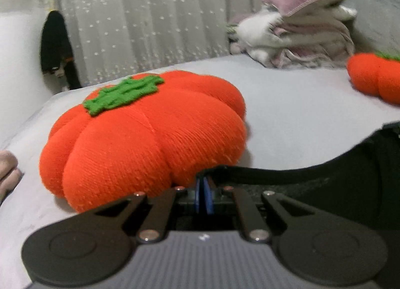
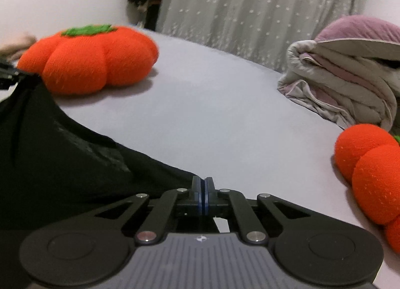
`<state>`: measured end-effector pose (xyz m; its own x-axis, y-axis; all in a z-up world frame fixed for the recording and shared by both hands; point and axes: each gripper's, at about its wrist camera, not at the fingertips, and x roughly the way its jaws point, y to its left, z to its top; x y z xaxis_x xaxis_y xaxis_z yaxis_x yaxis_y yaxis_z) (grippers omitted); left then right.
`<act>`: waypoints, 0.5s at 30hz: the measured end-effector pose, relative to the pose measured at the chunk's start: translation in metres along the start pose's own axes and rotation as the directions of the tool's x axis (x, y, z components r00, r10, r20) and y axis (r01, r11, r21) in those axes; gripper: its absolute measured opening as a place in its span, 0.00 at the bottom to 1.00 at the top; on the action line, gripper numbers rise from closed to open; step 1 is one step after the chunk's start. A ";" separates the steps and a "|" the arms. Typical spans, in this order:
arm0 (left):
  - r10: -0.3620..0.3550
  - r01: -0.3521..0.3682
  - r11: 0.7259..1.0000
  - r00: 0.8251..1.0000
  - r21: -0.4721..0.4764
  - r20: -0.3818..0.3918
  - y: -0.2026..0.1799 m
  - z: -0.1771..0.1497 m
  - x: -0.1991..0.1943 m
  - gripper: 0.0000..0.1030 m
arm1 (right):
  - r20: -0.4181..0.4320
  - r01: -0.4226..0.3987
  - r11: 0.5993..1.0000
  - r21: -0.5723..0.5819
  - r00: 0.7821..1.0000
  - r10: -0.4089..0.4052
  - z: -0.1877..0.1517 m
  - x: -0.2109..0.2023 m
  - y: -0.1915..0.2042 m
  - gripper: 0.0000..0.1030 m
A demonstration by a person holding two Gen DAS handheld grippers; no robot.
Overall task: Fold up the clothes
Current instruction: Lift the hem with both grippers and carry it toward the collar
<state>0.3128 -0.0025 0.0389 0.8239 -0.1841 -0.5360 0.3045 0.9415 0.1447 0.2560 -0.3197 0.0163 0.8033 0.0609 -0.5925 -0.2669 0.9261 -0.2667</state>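
A black garment (image 1: 350,171) hangs slack between the two grippers over the pale bed sheet (image 1: 287,119). My left gripper (image 1: 204,184) is shut on its banded edge, which runs off to the right. In the right wrist view the same black garment (image 2: 62,164) fills the lower left. My right gripper (image 2: 202,184) is shut, and the cloth's edge reaches its blue pads; the pinch itself is hidden under them.
A large orange pumpkin cushion (image 1: 142,136) lies just ahead of my left gripper, also in the right wrist view (image 2: 90,59). A second orange cushion (image 2: 370,176) sits at right. A heap of pale bedding and a purple pillow (image 2: 350,76) lies at the back. A grey curtain (image 1: 140,19) hangs behind.
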 end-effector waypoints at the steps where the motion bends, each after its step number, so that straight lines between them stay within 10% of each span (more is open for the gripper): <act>1: 0.012 -0.012 1.000 1.000 -0.005 -0.004 0.000 0.001 0.003 0.05 | -0.010 0.007 1.000 0.002 1.000 -0.006 0.000 0.003 0.000 0.04; 15: 0.177 -0.176 0.984 0.984 0.033 -0.035 -0.024 -0.005 0.038 0.06 | 0.034 0.104 0.994 0.023 0.994 -0.105 0.003 0.007 0.005 0.03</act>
<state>0.3343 -0.0303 0.0108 0.8474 -0.0042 -0.5310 0.1701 0.9494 0.2640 0.2618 -0.3138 0.0128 0.8447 -0.0240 -0.5346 -0.1693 0.9357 -0.3095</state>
